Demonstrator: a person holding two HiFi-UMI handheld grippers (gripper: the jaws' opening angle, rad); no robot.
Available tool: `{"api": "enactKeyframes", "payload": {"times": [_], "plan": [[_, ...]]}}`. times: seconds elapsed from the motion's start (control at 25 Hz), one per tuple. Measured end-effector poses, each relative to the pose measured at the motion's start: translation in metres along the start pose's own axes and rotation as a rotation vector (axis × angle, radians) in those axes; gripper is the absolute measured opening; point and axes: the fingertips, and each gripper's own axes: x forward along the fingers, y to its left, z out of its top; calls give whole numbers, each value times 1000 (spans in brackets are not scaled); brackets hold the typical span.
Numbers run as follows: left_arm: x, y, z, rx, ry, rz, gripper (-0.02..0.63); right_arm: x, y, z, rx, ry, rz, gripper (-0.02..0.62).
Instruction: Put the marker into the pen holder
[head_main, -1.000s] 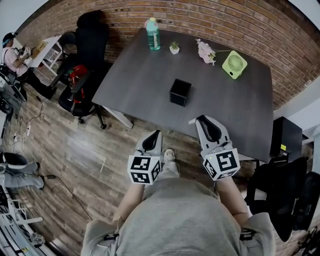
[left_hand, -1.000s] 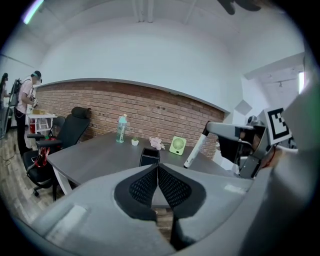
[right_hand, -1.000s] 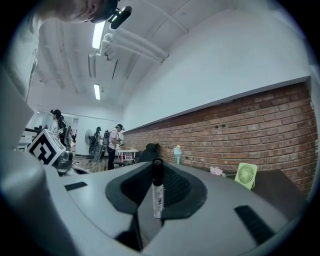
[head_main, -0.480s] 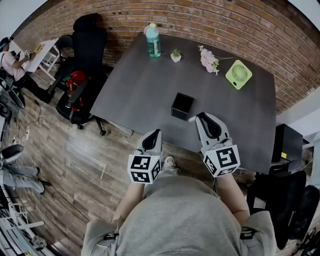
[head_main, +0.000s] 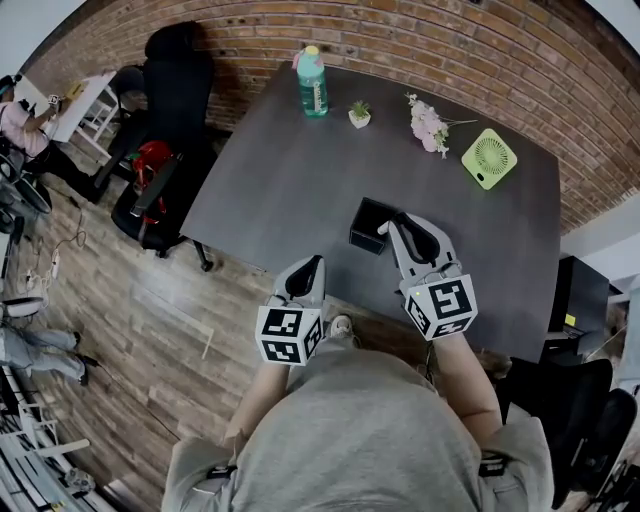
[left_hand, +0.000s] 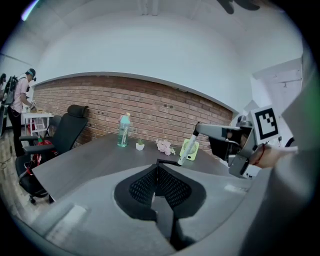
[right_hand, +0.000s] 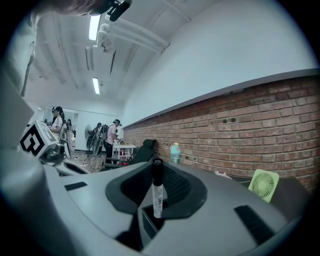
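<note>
A black square pen holder (head_main: 368, 222) stands near the front edge of the dark table (head_main: 280, 170). My right gripper (head_main: 397, 226) is shut on a white marker with a black cap (right_hand: 157, 192), held upright. The marker (left_hand: 186, 149) slants down to the holder's rim (left_hand: 168, 162), its lower end at the mouth. In the right gripper view the holder's opening (right_hand: 149, 220) shows just under the marker. My left gripper (head_main: 305, 278) hangs shut and empty off the table's front edge, its jaws (left_hand: 157, 172) pointing at the holder.
At the table's far side stand a green bottle (head_main: 312, 80), a small potted plant (head_main: 359, 115), pink flowers (head_main: 430, 125) and a green fan (head_main: 488, 158). Black office chairs (head_main: 165, 150) are left of the table. People stand at a white desk (head_main: 85, 105) far left.
My right gripper has moved forward and left with the marker, from short of the pen holder to right over its near right edge. The left gripper has stayed put.
</note>
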Motion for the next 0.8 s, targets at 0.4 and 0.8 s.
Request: {"api": "enactKeyframes", "payload": {"times": [0.4,0.8], "plan": [[19,18,0,-3,20,3,18,46,-10,-41,7,90,17,64],[32,29,2,-6,33,3,18,79,-15,-79,-1,191,38,65]]}}
